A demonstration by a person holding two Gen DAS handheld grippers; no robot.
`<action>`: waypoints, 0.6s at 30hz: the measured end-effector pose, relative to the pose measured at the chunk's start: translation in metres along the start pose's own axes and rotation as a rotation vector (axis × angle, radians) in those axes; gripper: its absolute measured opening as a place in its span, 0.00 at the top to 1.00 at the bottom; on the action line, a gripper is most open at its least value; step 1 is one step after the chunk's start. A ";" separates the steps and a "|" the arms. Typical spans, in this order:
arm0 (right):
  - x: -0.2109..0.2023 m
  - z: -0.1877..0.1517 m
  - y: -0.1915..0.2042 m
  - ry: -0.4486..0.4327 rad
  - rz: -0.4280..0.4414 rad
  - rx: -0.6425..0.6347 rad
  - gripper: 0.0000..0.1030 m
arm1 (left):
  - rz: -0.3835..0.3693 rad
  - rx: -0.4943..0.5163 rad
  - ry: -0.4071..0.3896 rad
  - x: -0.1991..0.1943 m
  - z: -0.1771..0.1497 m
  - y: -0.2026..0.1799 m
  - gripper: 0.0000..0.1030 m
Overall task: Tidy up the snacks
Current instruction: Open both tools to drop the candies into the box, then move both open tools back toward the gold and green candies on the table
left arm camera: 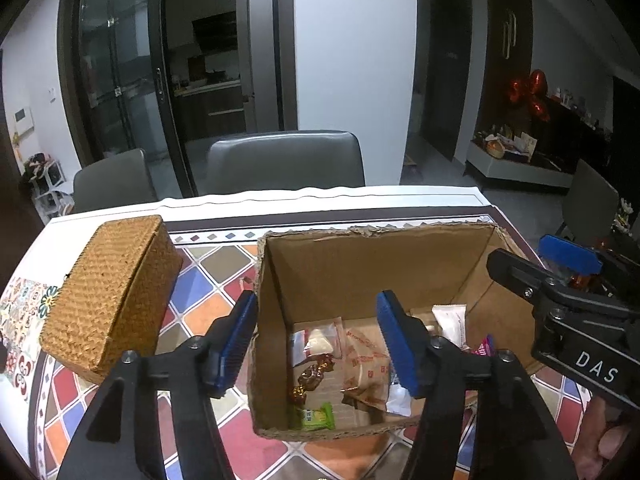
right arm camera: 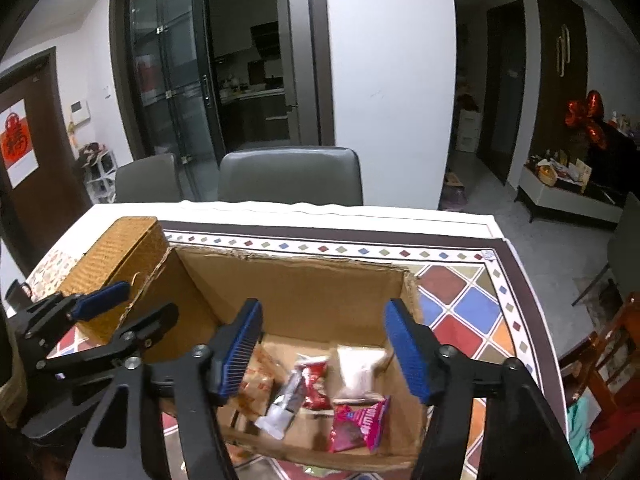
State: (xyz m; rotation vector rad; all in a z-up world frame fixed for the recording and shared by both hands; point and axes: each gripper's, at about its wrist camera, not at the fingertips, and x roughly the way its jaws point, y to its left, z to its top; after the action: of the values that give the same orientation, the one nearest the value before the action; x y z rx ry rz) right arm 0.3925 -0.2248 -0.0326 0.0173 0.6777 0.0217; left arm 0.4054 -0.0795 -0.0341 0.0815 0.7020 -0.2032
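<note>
Below, wrapped snacks (right arm camera: 320,388) litter the floor of the open brown cardboard box (left arm camera: 360,264). Both grippers, left gripper (left arm camera: 316,344) and right gripper (right arm camera: 324,352), hover above it, jaws spread, empty.

Matt corrugated cardboard box (left arm camera: 360,264); rough woven wicker basket (left arm camera: 116,292); glossy snack wrappers (right arm camera: 356,420).

The cardboard box (left arm camera: 376,276) is open on top, its walls block the sides, and the wicker box (left arm camera: 116,296) stands near its left.
</note>
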 end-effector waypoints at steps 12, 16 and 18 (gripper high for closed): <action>-0.022 -0.002 -0.005 -0.028 -0.026 0.014 0.27 | 0.035 -0.022 -0.028 -0.023 -0.002 0.001 0.24; -0.030 -0.002 -0.005 -0.038 -0.031 0.017 0.27 | 0.045 -0.020 -0.037 -0.032 -0.003 0.001 0.24; -0.035 -0.003 -0.005 -0.043 -0.033 0.019 0.27 | 0.046 -0.021 -0.043 -0.038 -0.004 0.001 0.24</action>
State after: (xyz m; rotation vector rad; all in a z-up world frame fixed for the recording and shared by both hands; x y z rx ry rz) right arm 0.3635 -0.2311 -0.0126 0.0247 0.6354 -0.0167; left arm 0.3752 -0.0721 -0.0127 0.0728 0.6584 -0.1526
